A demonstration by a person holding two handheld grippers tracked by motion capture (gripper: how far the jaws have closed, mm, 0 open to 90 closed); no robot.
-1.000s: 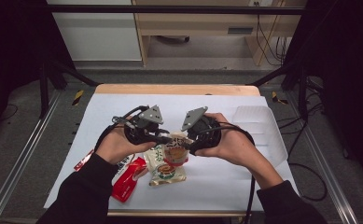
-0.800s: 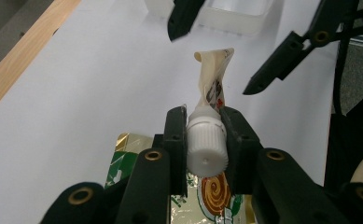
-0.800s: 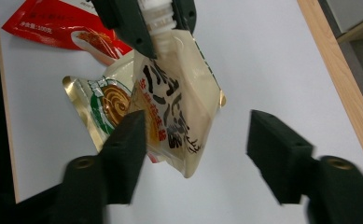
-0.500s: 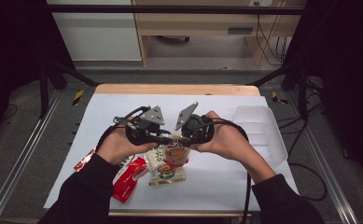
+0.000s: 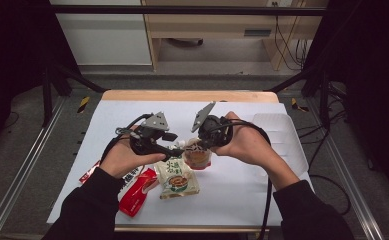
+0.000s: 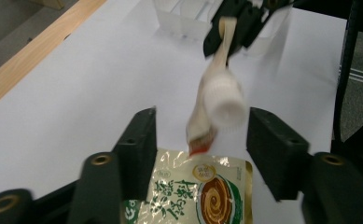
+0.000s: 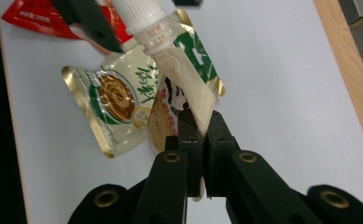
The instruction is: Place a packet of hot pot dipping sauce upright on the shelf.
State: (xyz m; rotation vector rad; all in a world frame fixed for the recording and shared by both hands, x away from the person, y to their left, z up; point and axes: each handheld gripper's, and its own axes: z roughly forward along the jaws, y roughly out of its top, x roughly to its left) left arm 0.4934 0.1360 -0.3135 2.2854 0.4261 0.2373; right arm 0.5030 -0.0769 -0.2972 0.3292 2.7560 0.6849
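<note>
Right gripper view: the right tongs (image 7: 201, 126) are pressed together on the flat edge of a spouted pouch (image 7: 188, 88), whose long axis runs from the tongs toward 11 o'clock, with its white cap (image 7: 135, 11) at the far end. In the left gripper view the left tongs (image 6: 200, 140) are spread, having just opened, and the cap (image 6: 223, 100) hangs between them without touching. In the high view the pouch (image 5: 197, 152) is held above the tabletop (image 5: 232, 190), over a green pouch (image 5: 177, 177) at 6 o'clock. The left tongs are nearer to the cap.
</note>
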